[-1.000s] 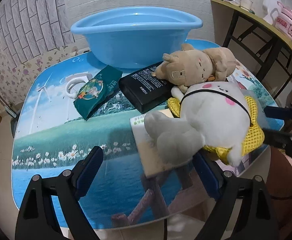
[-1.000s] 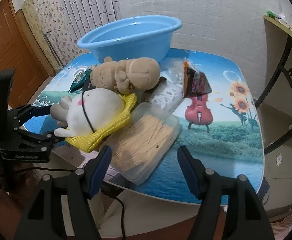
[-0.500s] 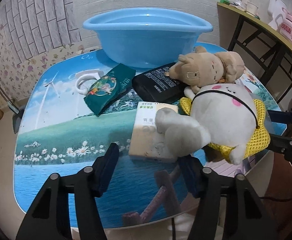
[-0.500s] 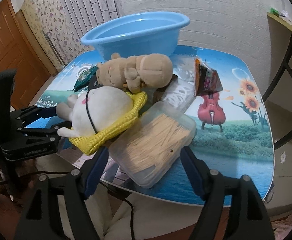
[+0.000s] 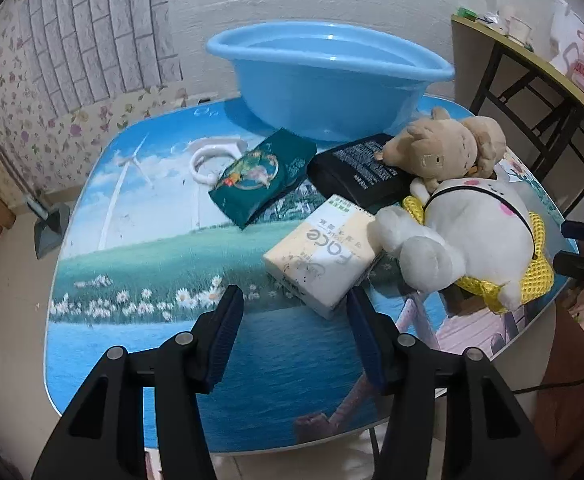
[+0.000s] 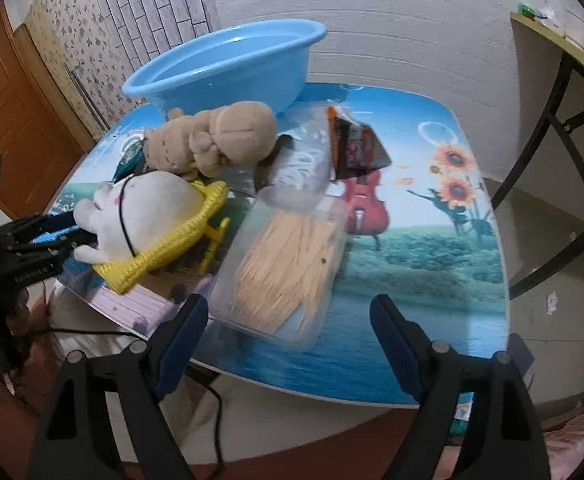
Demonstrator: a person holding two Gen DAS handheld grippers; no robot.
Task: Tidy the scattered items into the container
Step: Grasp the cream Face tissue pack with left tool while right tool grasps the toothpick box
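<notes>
You are narrowing your left gripper [image 5: 294, 310] toward the near cream tissue pack [image 5: 322, 254], not yet pinching it, while widening your empty right gripper [image 6: 287, 322] before the toothpick box [image 6: 287, 268], basin [image 5: 328, 76] far behind.

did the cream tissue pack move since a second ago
Yes. The cream tissue pack was mostly tucked under the white plush; now it lies pulled out toward the left gripper, whose jaws have just been closing, with the pack's near corner between them.

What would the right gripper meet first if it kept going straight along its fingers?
Probably the clear box of wooden sticks, lying just ahead of the open right gripper; depth is hard to judge.
</notes>
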